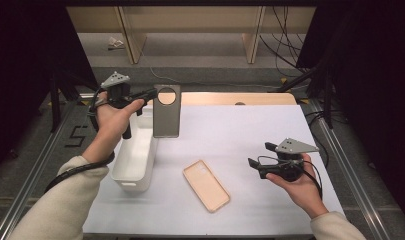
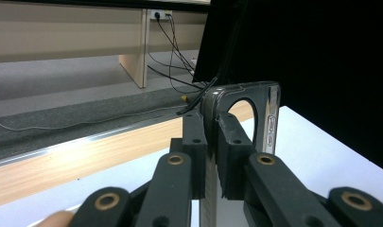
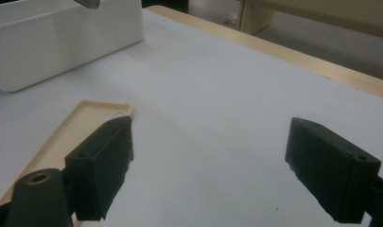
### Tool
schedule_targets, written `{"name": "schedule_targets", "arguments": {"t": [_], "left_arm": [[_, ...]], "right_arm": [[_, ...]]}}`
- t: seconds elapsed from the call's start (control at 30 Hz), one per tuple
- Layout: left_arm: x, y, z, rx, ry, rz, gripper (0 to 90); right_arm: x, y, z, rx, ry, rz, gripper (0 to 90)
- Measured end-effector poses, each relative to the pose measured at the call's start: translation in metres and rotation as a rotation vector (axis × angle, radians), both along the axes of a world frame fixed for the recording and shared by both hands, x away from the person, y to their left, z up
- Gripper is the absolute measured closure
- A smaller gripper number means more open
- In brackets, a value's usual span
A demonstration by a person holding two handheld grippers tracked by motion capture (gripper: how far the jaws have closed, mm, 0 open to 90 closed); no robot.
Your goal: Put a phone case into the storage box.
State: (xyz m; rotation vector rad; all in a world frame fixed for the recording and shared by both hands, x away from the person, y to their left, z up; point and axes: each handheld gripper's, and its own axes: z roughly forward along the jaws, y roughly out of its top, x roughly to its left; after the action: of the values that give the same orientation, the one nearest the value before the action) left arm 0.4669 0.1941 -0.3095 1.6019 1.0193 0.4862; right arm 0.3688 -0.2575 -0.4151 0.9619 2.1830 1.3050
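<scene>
Mid-carry: left tongs (image 1: 151, 94) pinching a grey phone case (image 1: 166, 117) by its top edge, hanging upright just over the far end of the white bin (image 1: 135, 160); next move probably calls for lowering it inside and letting go. Right tongs (image 1: 253, 166) spread wide, hovering near the beige case (image 1: 206, 185) lying flat on the surface (image 1: 250, 135). Grey case looks thin, glossy, big round camera cutout up top.

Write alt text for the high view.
The left gripper holds a grey phone case upright beside a white bin. A beige phone case lies flat on the white table, near the open right gripper.
</scene>
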Motion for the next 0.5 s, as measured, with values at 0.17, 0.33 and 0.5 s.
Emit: {"name": "schedule_targets", "arguments": {"t": [0.17, 0.33, 0.5], "left_arm": [[0.001, 0.006, 0.002, 0.003, -0.002, 0.012, 82.8], [0.001, 0.012, 0.003, 0.001, -0.006, 0.020, 82.8], [0.002, 0.018, 0.004, 0.001, -0.011, 0.027, 82.8]], "right_arm": [[0.000, 0.000, 0.000, 0.000, 0.001, 0.000, 16.9], [0.000, 0.000, -0.001, -0.001, 0.003, 0.001, 16.8], [0.000, 0.000, -0.001, 0.001, 0.003, -0.003, 16.9]]}}
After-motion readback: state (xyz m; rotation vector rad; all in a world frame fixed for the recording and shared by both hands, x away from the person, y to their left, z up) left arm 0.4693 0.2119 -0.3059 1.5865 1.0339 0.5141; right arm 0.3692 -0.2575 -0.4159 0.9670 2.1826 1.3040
